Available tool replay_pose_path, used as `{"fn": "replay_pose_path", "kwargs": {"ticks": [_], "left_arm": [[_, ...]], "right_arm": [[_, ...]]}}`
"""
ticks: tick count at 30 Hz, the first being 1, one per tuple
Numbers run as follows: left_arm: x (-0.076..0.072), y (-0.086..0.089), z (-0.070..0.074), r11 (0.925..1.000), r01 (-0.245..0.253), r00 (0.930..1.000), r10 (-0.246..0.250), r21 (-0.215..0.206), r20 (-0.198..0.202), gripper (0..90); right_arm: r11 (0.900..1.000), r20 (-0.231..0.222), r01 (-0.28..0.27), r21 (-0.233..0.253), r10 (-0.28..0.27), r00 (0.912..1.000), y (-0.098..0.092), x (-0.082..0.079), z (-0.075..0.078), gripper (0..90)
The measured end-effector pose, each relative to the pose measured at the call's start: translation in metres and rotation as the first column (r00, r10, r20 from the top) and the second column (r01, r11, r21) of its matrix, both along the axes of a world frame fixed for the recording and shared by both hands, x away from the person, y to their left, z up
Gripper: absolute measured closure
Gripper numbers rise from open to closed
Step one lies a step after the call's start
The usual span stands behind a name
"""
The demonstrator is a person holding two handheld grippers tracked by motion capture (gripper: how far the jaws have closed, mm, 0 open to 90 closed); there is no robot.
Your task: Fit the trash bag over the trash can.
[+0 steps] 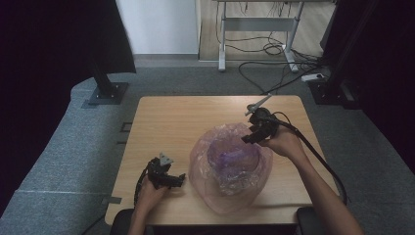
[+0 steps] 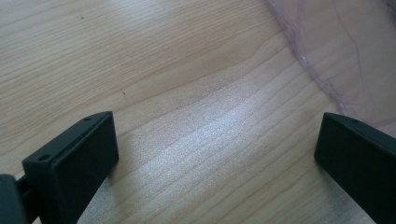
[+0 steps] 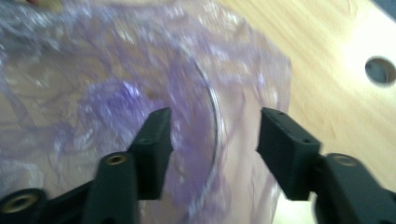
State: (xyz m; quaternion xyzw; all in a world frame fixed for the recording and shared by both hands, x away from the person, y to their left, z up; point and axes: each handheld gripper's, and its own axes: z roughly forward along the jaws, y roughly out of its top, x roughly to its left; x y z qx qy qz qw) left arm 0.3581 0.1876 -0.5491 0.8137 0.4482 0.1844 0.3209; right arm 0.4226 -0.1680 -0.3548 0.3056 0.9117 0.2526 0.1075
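**Two handheld grippers at a table with a crumpled purple plastic bag**

A person sits at a light wooden table (image 1: 195, 117), seen from above, with a forearm coming in from each lower corner. Each hand holds a black gripper with a cable trailing from it.

A thin, see-through purple plastic bag (image 1: 230, 164) lies crumpled near the middle of the table, a little toward the person's side. It bulges upward around a rounded, darker purple shape inside; what that shape is cannot be told. A flat, pinkish skirt of the bag spreads out on the table around the bulge.

The right gripper (image 1: 249, 138) is at the far right edge of the bag, on its raised part. In the right gripper view its fingers (image 3: 154, 144) stand apart, open, with wrinkled film and a curved rim-like line showing between them. Whether they touch the plastic cannot be told, as the view is blurred.

The left gripper (image 1: 178, 180) rests low over the table, just beside the bag's left edge. In the left gripper view its fingers (image 2: 79, 158) are spread wide over bare wood, holding nothing, and the bag's thin edge lies close to the right-hand one.

A round hole (image 3: 380, 71) in the table shows beyond the bag in the right gripper view.
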Motion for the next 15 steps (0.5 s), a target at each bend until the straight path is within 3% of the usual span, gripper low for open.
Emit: {"fn": "replay_pose_path", "kwargs": {"ticks": [5,7,11,14,15], "left_arm": [[0.000,0.000,0.000,1.0000,0.000,1.0000,0.000,0.000,0.000,0.0],[0.000,0.000,0.000,1.0000,0.000,1.0000,0.000,-0.001,0.000,0.0],[0.000,0.000,0.000,1.0000,0.000,1.0000,0.000,0.000,0.000,0.0],[0.000,0.000,0.000,1.0000,0.000,1.0000,0.000,0.000,0.000,0.0],[0.000,0.000,0.000,1.0000,0.000,1.0000,0.000,0.000,0.000,0.0]], "right_arm": [[0.998,0.005,-0.069,-0.012,0.069,0.9976,0.028,0.017,-0.009,50.2],[0.996,-0.032,-0.088,-0.021,0.087,0.9957,0.038,0.027,-0.018,56.0],[0.989,-0.111,-0.116,-0.093,0.105,0.9883,0.052,0.038,-0.045,62.7],[0.984,-0.120,-0.135,-0.117,0.121,0.9853,0.057,0.038,-0.054,63.4],[0.985,-0.116,-0.136,-0.110,0.123,0.9856,0.058,0.037,-0.053,60.0]]}}
